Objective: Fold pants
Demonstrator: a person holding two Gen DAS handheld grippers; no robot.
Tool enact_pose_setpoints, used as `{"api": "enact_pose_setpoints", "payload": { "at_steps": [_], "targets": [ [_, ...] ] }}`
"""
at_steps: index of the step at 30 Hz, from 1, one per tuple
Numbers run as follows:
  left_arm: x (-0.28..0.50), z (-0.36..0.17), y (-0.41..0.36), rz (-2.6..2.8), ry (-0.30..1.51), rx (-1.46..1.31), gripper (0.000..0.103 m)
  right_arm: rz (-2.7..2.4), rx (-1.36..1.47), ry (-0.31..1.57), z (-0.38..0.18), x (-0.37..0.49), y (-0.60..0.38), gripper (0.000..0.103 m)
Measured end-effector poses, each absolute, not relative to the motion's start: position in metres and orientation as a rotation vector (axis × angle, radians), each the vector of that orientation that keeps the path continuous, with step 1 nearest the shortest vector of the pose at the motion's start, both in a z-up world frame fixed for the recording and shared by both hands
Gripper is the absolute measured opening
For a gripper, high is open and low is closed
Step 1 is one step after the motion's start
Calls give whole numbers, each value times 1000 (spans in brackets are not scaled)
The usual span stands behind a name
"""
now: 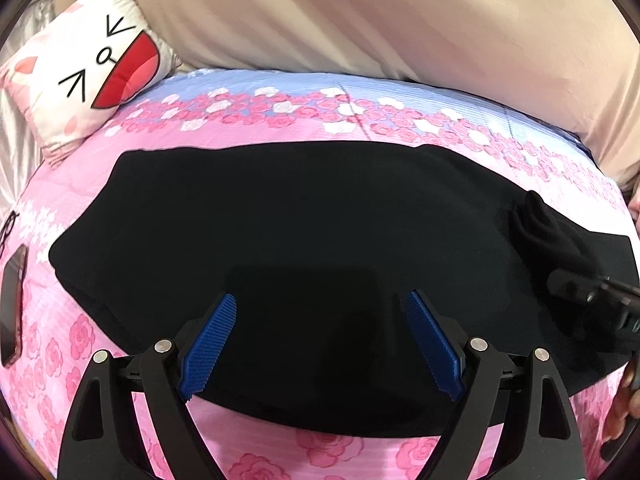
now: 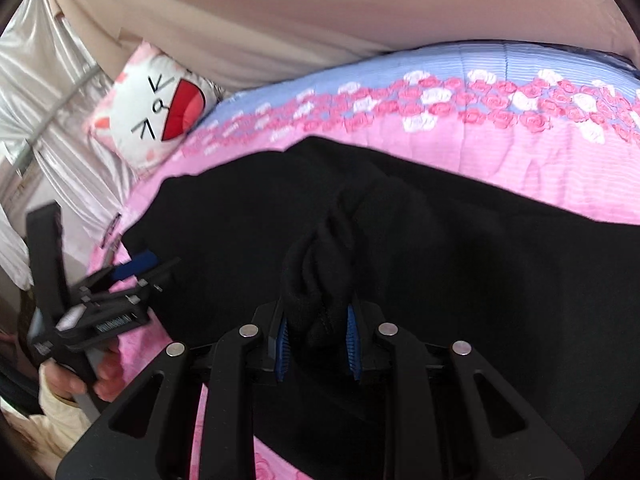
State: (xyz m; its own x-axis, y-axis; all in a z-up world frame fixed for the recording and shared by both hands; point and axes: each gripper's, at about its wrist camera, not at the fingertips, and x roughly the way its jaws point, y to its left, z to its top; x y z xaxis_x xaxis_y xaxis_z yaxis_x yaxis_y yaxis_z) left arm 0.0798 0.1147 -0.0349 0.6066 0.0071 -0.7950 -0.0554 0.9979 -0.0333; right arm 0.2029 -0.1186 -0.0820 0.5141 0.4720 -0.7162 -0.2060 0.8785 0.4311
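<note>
- Black pants (image 1: pixel 280 232): spread across the pink rose-print bedspread (image 1: pixel 256 128), lying mostly flat, with one bunched ridge of cloth raised toward the right side.
- Left gripper (image 1: pixel 320 344): jaws spread wide, blue ribbed pads (image 1: pixel 208 344) hovering over the near edge of the pants; nothing lies between them.
- Right gripper (image 2: pixel 316 344): jaws drawn in on a gathered wad of the black fabric, which bulges up between the blue pads (image 2: pixel 353 340).
- Handling, as a judgement: the fabric appears soft, limp and light, probably a knit. It drapes and crumples rather than holding a crease, so a pinch is likely to carry only the layers caught in it. A hold at an edge or corner, such as the hem or waistband, would likely lift more cleanly than a hold mid-panel; the matte weave looks unlikely to slip on ribbed pads.
- Surroundings: a cartoon-face cushion (image 1: pixel 96 80) at the head of the bed, a phone (image 1: pixel 12 304) at the left margin.
- Writing: a small white label shows on the left gripper's body in the right wrist view; its letters are too blurred to read. No brand is legible elsewhere.
</note>
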Motion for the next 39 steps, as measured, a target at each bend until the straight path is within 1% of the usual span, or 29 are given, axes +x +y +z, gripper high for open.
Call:
{"api": "enact_pose_setpoints", "payload": {
  "at_steps": [2,5,6,7,8,9,10,13,16,20,23,24,25,26,28,29,31,32,36,37,38,39],
  "targets": [
    [79,-35,118,37,921,-69,85,401,259,940,-82,200,-113,22],
    [77,-34,118,39,919,-71,85,389,194,916,-83,199,-105,26],
    [77,-33,117,37,918,-70,85,391,189,905,-83,197,-104,31],
    [75,-32,117,35,914,-67,85,399,190,902,-83,196,-102,38],
    [74,-31,117,34,911,-64,85,413,194,893,-82,192,-100,43],
    [72,-29,117,34,908,-60,85,422,195,887,-80,189,-100,51],
    [71,-28,117,35,906,-56,85,439,196,876,-78,183,-99,54],
    [66,-27,123,48,905,-64,85,436,176,844,-69,171,-96,54],
    [65,-29,129,62,913,-87,85,394,102,840,-67,171,-88,59],
    [63,-32,131,70,921,-100,85,370,38,844,-73,182,-76,59],
    [58,-31,132,72,923,-88,85,377,35,862,-80,187,-71,61],
    [57,-31,133,76,922,-86,85,378,20,854,-79,186,-68,64],
    [56,-31,135,80,922,-89,85,377,-3,847,-79,185,-65,63],
    [57,-31,137,82,925,-94,85,368,-26,846,-81,185,-62,61],
    [58,-33,141,91,931,-108,85,308,-92,861,-87,187,-58,40],
    [59,-33,142,94,934,-111,85,302,-80,864,-86,188,-61,38],
    [60,-34,144,99,936,-117,85,321,-1,871,-81,191,-69,16],
    [60,-33,144,100,933,-118,85,330,39,869,-76,191,-72,16],
    [61,-31,147,109,926,-126,85,389,26,875,-76,189,-57,16],
    [61,-31,147,111,929,-127,85,407,20,906,-84,191,-53,18],
    [61,-32,147,116,932,-126,85,412,13,892,-87,190,-52,19],
    [61,-32,147,119,935,-124,85,417,25,873,-85,188,-54,23]
  ]
}}
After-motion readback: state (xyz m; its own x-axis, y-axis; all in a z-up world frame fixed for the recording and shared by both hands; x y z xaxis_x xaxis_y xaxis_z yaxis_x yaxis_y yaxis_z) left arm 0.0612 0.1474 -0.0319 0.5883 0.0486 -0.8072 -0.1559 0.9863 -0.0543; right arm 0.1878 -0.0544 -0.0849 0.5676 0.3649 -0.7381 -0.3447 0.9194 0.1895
